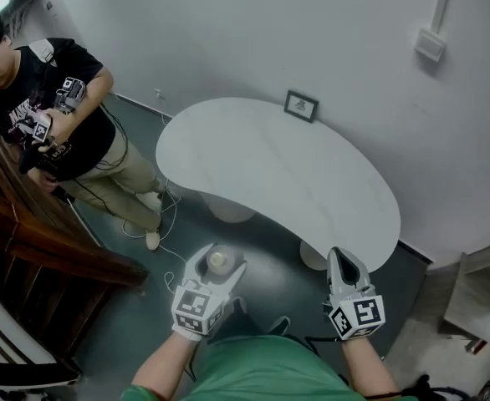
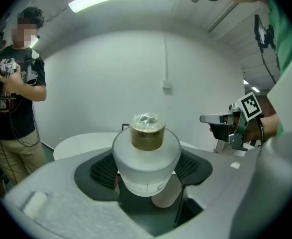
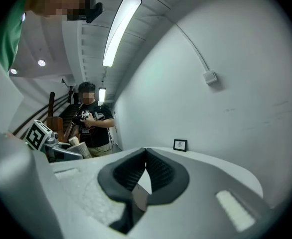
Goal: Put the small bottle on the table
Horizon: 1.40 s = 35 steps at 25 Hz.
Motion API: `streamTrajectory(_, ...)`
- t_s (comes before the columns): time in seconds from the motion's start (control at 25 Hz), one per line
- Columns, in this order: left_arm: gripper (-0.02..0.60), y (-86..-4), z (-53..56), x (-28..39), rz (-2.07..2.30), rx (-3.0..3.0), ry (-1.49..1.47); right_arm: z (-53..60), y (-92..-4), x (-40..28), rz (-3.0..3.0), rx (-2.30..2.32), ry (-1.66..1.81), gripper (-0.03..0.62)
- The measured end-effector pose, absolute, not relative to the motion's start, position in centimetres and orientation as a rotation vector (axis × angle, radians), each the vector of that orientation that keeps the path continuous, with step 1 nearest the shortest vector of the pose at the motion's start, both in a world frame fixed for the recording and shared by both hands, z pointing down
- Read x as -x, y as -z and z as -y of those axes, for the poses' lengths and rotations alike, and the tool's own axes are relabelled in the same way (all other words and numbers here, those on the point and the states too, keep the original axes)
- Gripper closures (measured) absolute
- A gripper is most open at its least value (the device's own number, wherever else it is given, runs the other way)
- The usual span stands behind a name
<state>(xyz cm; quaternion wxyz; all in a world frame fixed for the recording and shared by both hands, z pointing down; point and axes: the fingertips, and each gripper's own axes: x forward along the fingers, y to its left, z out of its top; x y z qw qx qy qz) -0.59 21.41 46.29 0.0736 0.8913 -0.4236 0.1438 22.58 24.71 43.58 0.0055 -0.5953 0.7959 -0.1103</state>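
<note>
The left gripper [image 1: 219,267] has its jaws wide apart, and their dark ribbed pads press on the two sides of the small bottle [image 2: 146,158], so the bottle is held between them. The bottle stands upright in the grip. Its body is of frosted white material with a round shoulder, and a pale label is on the lower part. The cap [image 2: 147,131] is of golden-brown colour with a clear, shiny top. What is inside the bottle I cannot tell, because the frosted wall does not let one see through.

In the head view the bottle is over the dark floor [image 1: 270,266], near the front edge of the white, bean-shaped surface [image 1: 278,174] and not yet on it. A small framed picture [image 1: 301,105] stands on the far side of the surface, against the wall.

The right gripper [image 1: 344,261] is closed. In the right gripper view its two pads meet at the tips and nothing is between them. It is near the right front edge of the surface.

A person in a black T-shirt [image 1: 53,115] stands at the left, well apart from the surface.
</note>
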Motion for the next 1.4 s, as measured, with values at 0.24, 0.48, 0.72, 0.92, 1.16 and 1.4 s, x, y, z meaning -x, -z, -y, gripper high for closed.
streamTrajectory(0.24,0.238,-46.3,-17.1,3.4,1.391,-2.617,-0.396,-22.2,-44.1,-21.1,-2.547,1.830,0.357,0.591)
streamTrajectory(0.48,0.239,-46.6,-11.0,6.7,1.439,-2.593,-0.357,-17.4,-43.9,-19.5,-2.552,1.883,0.365,0.591)
streamTrajectory(0.72,0.239,-47.0,-4.9,8.3,1.438,-2.610,-0.347,-11.2,-42.6,-16.6,-2.574,1.908,0.323,0.591)
streamTrajectory(0.92,0.239,-47.4,-1.4,9.9,1.478,-2.586,-0.312,-7.7,-42.4,-12.6,-2.640,1.846,0.311,0.591)
streamTrajectory(1.16,0.239,-48.8,2.7,11.8,1.590,-2.494,-0.312,-1.7,-45.2,-10.6,-2.751,1.708,0.372,0.591)
streamTrajectory(1.4,0.239,-49.3,7.8,13.6,1.684,-2.404,-0.328,5.8,-45.8,-10.1,-2.781,1.563,0.415,0.591)
